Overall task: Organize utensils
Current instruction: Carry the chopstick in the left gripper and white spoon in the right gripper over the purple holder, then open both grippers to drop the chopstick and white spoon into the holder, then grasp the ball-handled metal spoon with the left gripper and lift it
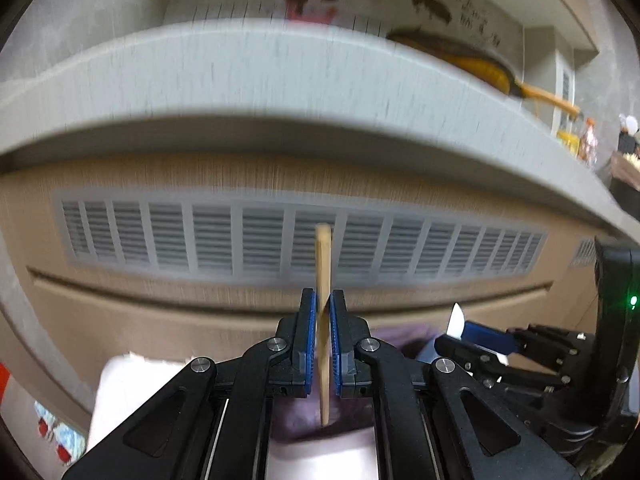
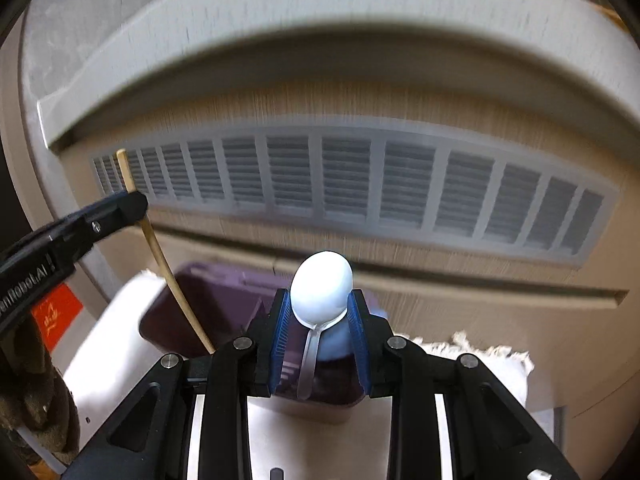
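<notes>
My left gripper (image 1: 323, 300) is shut on a wooden chopstick (image 1: 323, 264) that stands upright, its lower end reaching down to a purple utensil holder (image 1: 304, 416). My right gripper (image 2: 319, 300) is shut on a white plastic spoon (image 2: 321, 288), bowl up and handle down into the purple holder (image 2: 200, 300). In the right wrist view the left gripper (image 2: 124, 204) and its chopstick (image 2: 176, 284) are at the left. In the left wrist view the right gripper (image 1: 472, 336) with the white spoon (image 1: 456, 322) is at the right.
A grey counter edge (image 1: 280, 80) runs above a wooden cabinet front with a long grey vent grille (image 1: 304, 240). A yellow frying pan (image 1: 480, 64) lies on the counter. The holder stands on a white cloth (image 2: 112, 340). A red label (image 2: 56, 316) is at the left.
</notes>
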### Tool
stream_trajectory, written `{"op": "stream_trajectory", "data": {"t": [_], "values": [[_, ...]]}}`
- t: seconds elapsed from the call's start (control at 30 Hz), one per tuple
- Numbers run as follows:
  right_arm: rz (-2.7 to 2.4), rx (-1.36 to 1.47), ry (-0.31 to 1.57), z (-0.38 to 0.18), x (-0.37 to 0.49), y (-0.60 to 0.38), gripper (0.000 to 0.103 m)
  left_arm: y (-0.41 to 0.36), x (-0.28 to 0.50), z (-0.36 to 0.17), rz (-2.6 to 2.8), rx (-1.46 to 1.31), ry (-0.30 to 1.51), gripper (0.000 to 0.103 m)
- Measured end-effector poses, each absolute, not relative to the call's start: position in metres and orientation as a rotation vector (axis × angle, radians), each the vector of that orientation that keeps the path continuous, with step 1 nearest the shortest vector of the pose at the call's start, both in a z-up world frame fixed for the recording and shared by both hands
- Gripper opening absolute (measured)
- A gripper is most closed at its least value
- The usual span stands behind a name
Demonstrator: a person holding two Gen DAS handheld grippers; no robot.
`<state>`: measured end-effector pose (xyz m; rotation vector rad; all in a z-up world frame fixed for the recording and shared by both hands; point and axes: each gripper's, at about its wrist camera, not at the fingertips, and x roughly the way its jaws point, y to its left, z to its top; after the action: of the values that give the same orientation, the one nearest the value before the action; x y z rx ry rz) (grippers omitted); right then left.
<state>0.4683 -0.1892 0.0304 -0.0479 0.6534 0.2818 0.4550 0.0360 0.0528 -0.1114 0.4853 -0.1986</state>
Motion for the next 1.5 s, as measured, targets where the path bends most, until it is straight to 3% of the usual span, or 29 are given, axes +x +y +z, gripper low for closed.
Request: {"op": "stream_trajectory", "data": {"t": [0.17, 0.23, 0.4, 0.47, 0.57, 0.63, 0.73, 1.2, 1.5], "values": [[0.277, -0.105, 0.709, 0.007, 0.466, -0.185, 0.029, 0.041, 0.455, 0.03, -0.205, -0.146, 0.574, 0.009], [0.271, -0.102, 0.714, 0.004, 0.462, -0.187, 0.034, 0.046, 0.45, 0.027, -0.196, -0.157, 0.592, 0.01], [0.242, -0.116, 0.644, 0.014, 0.429, -0.199, 0.059, 0.06, 0.427, 0.033, -0.178, -0.18, 0.61, 0.034], [0.231, -0.136, 0.621, 0.019, 0.416, -0.202, 0.06, 0.067, 0.412, 0.036, -0.161, -0.176, 0.607, 0.047], [0.238, -0.16, 0.612, 0.022, 0.393, -0.208, 0.07, 0.08, 0.385, 0.033, -0.119, -0.167, 0.621, 0.054], [0.252, -0.181, 0.613, 0.018, 0.38, -0.208, 0.082, 0.087, 0.371, 0.026, -0.098, -0.161, 0.651, 0.059], [0.274, -0.223, 0.611, 0.009, 0.359, -0.205, 0.088, 0.098, 0.347, 0.008, -0.091, -0.165, 0.711, 0.066], [0.556, -0.358, 0.768, -0.051, 0.296, -0.145, 0.09, 0.148, 0.248, -0.064, -0.031, -0.205, 0.957, 0.067], [0.626, -0.493, 0.771, -0.069, 0.259, -0.118, 0.09, 0.128, 0.23, -0.083, -0.206, -0.292, 1.098, 0.067]]}}
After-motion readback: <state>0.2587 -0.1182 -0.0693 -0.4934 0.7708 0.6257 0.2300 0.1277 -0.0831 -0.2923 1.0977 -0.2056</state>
